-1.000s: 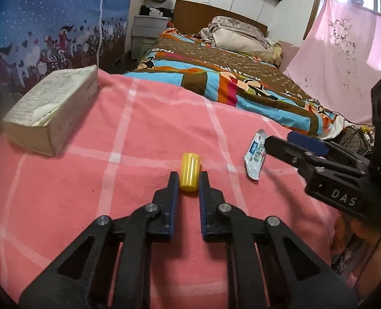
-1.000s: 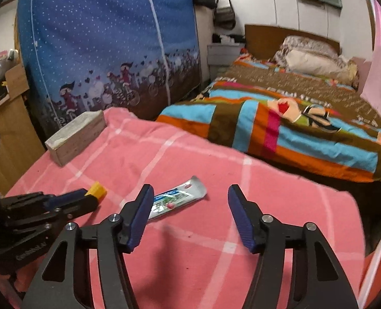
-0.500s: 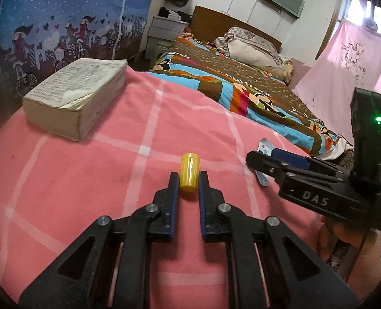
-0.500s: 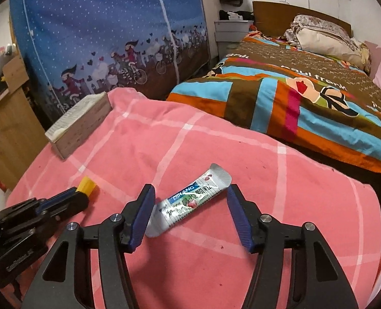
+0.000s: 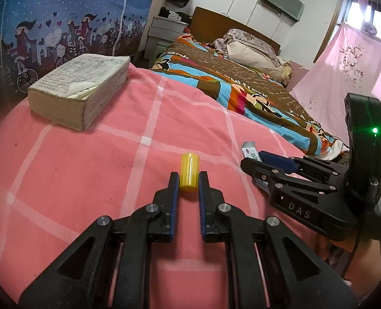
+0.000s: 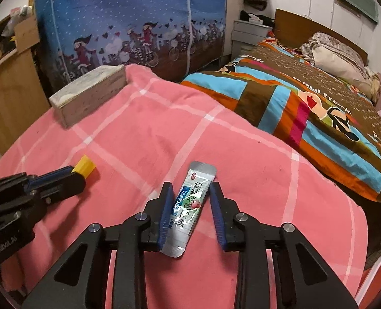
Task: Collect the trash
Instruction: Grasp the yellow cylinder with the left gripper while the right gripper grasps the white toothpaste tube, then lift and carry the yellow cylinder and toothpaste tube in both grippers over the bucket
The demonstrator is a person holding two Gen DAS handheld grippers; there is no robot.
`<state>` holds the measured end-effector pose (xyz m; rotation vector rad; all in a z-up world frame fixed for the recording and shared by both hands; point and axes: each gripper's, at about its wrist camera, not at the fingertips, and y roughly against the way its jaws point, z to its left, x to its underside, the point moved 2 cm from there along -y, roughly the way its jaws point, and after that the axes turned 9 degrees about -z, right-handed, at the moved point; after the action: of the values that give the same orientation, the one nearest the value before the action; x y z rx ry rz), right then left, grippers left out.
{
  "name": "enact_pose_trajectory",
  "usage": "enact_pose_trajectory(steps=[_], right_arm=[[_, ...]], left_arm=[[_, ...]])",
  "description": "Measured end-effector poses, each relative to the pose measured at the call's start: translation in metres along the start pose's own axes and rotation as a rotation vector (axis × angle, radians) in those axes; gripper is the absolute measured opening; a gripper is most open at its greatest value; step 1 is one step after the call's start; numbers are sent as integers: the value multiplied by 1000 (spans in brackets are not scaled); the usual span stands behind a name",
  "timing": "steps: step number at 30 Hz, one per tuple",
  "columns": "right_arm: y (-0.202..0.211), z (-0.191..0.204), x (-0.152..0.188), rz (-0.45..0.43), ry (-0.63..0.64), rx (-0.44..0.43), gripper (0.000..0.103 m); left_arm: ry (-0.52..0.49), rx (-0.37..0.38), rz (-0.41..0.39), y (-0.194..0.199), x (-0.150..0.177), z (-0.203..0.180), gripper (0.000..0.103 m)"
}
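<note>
One yellow cap [image 5: 189,172], one silver sachet [image 6: 190,208], one thick book [image 5: 81,90] on the pink blanket [image 5: 74,167] — and two grippers, left [image 5: 186,180] and right [image 6: 190,193].

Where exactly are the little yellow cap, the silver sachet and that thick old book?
yellow cap [image 5: 189,172], left wrist view, middle of its ribbed side.
silver sachet [image 6: 190,206], right wrist view, printed middle of its face.
thick book [image 5: 83,77], left wrist view, its open top page.
</note>
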<state>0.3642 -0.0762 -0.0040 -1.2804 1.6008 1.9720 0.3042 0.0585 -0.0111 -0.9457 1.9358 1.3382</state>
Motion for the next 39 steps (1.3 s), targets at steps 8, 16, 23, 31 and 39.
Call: enact_pose_trajectory(steps=[8, 16, 23, 31, 39], right_arm=[[14, 8, 8, -51, 38, 4, 15], [54, 7, 15, -211, 17, -2, 15], [110, 7, 26, -451, 9, -3, 15], [162, -12, 47, -650, -47, 30, 15], [206, -42, 67, -784, -98, 84, 15]], left_arm=[[-29, 22, -6, 6, 5, -8, 17], [-74, 40, -100, 26, 6, -19, 17], [-211, 63, -294, 60, 11, -56, 17], [-269, 108, -421, 80, 15, -86, 17], [-306, 168, -466, 88, 23, -130, 17]])
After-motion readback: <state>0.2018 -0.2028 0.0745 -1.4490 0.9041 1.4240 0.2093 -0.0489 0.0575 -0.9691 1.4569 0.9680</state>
